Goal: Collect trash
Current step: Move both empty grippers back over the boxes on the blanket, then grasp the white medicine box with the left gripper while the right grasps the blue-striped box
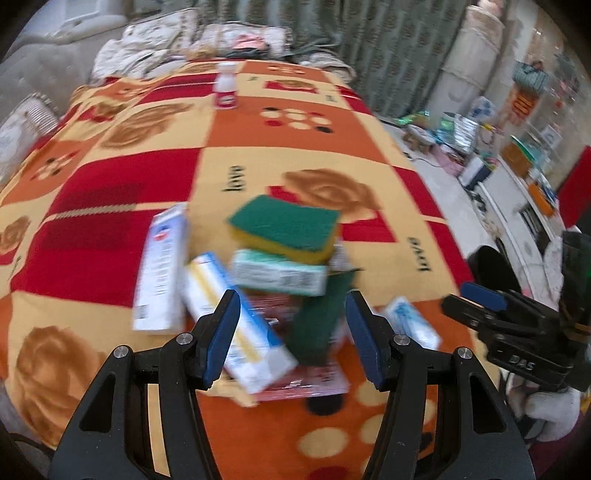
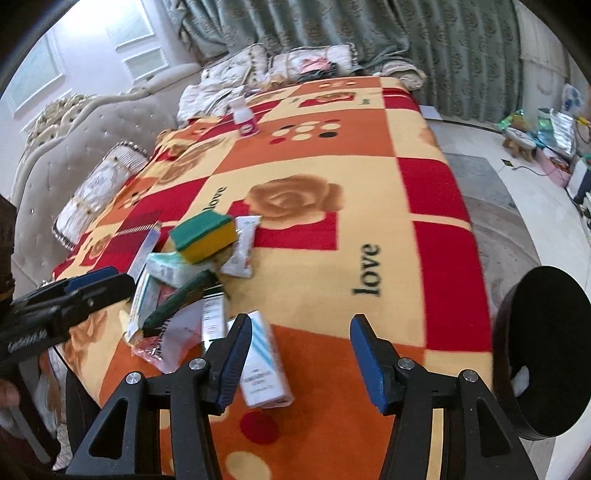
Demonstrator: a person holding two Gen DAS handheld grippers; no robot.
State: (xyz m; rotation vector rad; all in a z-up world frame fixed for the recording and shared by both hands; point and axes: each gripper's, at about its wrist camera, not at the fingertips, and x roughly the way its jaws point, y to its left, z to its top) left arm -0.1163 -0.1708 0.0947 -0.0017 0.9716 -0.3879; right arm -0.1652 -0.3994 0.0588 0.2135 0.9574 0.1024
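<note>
The left gripper (image 1: pixel 291 332) hangs over the near edge of the heap, its blue-padded jaws standing apart with nothing pinched. Beyond them sit a white and blue carton (image 1: pixel 236 325) and a dark green scouring pad standing on edge (image 1: pixel 317 314), on top of a flat red and white packet (image 1: pixel 306 380). The right gripper (image 2: pixel 301 354) is off to the side of the pile, jaws parted and empty. A small white box with pale blue stripes (image 2: pixel 262 369) lies just by its left pad, not gripped.

Further in, the pile climbs: a pale green and white box (image 1: pixel 277 273), and on top a yellow sponge with a green scrubbing face (image 1: pixel 288 229). A tall white and blue box (image 1: pixel 162 273) lies to the left.

The left view catches the right gripper and a white-gloved hand (image 1: pixel 554 410) at its edge. The right view alone shows a round black bin (image 2: pixel 543 350) by the bed's corner and a white sachet (image 2: pixel 242 247) behind the sponge.

It all rests on a red, orange and cream blanket with roses (image 2: pixel 332 155). Far back stands a small white bottle with a pink label (image 2: pixel 245 118), then patterned cushions (image 2: pixel 310 62), a padded grey headboard (image 2: pixel 74 140) and green curtains (image 2: pixel 369 33).
</note>
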